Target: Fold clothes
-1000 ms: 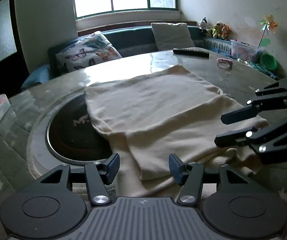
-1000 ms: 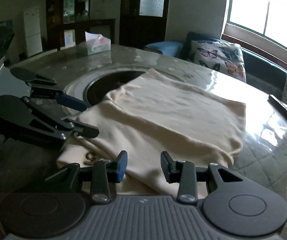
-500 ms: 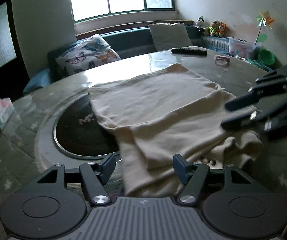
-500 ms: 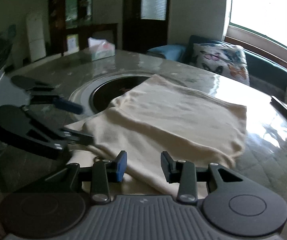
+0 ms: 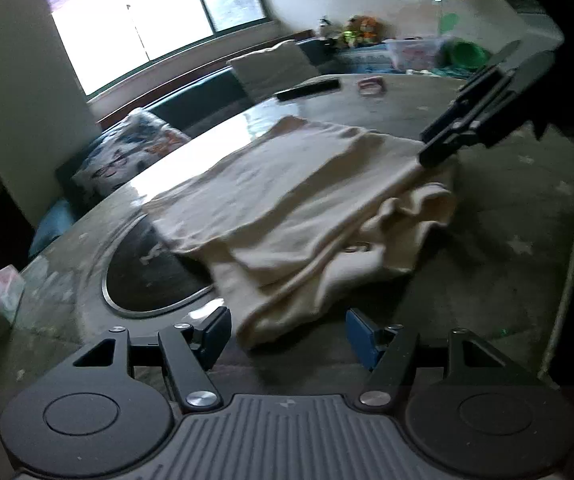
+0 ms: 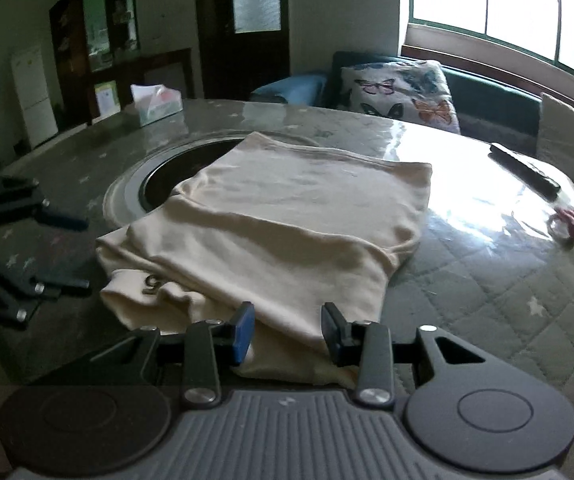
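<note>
Your right hand-held gripper (image 6: pixel 287 330) sits at the near edge of a cream knit sweater (image 6: pixel 287 216), fingers apart with a fold of the cloth lying between them, not yet pinched. Your left hand-held gripper (image 5: pixel 287 332) hovers just short of the sweater's other near corner, fingers likewise apart and holding nothing. The sweater lies partly folded in soft, loose layers on the table (image 6: pixel 507 280), its far side overlapping the round recessed hotplate (image 6: pixel 167 176). Expect it to be light, limp and quick to slump; take it by a doubled hem or corner, catching every layer. The quilted table cover should grip the fabric, though the glossy stretch farther off looks slicker. Beyond lie a remote control (image 6: pixel 525 170), a tissue box (image 6: pixel 157 106) and a butterfly cushion (image 6: pixel 403 94) under the window (image 6: pixel 507 4).
</note>
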### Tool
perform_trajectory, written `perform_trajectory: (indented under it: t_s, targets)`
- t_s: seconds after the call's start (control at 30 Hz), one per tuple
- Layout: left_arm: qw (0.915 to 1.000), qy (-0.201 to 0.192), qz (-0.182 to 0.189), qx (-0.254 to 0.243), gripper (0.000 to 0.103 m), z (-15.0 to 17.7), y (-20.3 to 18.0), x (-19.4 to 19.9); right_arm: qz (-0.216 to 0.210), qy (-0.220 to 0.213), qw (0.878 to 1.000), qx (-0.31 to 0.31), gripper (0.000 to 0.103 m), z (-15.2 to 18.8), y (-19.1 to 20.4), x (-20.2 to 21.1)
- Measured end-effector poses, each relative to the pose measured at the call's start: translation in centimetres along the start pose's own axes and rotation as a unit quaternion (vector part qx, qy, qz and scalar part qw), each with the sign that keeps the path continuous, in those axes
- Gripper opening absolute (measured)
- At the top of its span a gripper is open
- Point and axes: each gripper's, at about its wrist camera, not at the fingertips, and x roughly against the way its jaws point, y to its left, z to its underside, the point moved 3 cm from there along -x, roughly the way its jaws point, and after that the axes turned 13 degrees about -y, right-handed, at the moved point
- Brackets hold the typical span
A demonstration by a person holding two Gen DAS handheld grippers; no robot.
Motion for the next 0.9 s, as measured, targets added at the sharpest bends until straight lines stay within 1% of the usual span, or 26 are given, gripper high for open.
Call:
perform_trajectory:
  t_s: [0.07, 0.17, 0.3, 0.4, 0.47, 0.5, 0.53, 0.57, 0.67, 0.77, 0.9]
  targets:
    - [0.9999, -0.002, 0.012, -0.005, 0.067, 0.0, -0.6, -0.4, 0.001, 0.014, 1.0, -0.013, 0.037, 0.6, -0.4, -0.3]
    - [0.9994, -0.008, 0.024, -0.022, 0.067, -0.2, -1.5, -0.8, -0.003, 0.03, 0.999, -0.011, 0.037, 1.4, -0.3, -0.4]
    - [0.998, -0.025, 0.042, -0.04, 0.066, -0.4, -2.1, -1.3, -0.006, 0.025, 1.0, 0.014, 0.039, 0.8, 0.0, 0.6]
    - [0.9969, -0.035, 0.056, -0.042, 0.054, -0.6, -2.2, -1.9, -0.008, 0.026, 0.999, 0.037, 0.04, 0.7, 0.2, 1.2]
    - [0.9963, -0.04, 0.067, -0.038, 0.038, -0.8, -2.3, -2.3, -0.013, 0.027, 0.998, 0.056, 0.046, 0.8, 0.5, 1.5]
    - [0.996, -0.042, 0.071, -0.035, 0.034, -0.9, -2.3, -2.5, -0.016, 0.028, 0.997, 0.067, 0.047, 0.9, 0.8, 1.6]
    - [0.9958, -0.043, 0.074, -0.031, 0.026, -1.0, -2.2, -2.6, -0.019, 0.029, 0.996, 0.079, 0.047, 0.9, 1.0, 1.7]
    - [0.9956, -0.045, 0.077, -0.026, 0.016, -1.1, -2.0, -2.8, -0.022, 0.029, 0.995, 0.09, 0.049, 1.0, 1.2, 1.8]
    - [0.9954, -0.055, 0.078, 0.001, 0.01, -2.0, -1.0, -3.0, -0.032, 0.026, 0.992, 0.123, 0.055, 1.1, 1.8, 1.9]
    - [0.9953, -0.056, 0.073, 0.03, 0.01, -3.0, 0.3, -3.6, -0.037, 0.02, 0.988, 0.151, 0.055, 1.1, 2.4, 1.6]
    - [0.9941, -0.055, 0.068, 0.065, 0.009, -4.0, 1.9, -4.5, -0.048, 0.011, 0.985, 0.168, 0.055, 0.9, 3.0, 0.4]
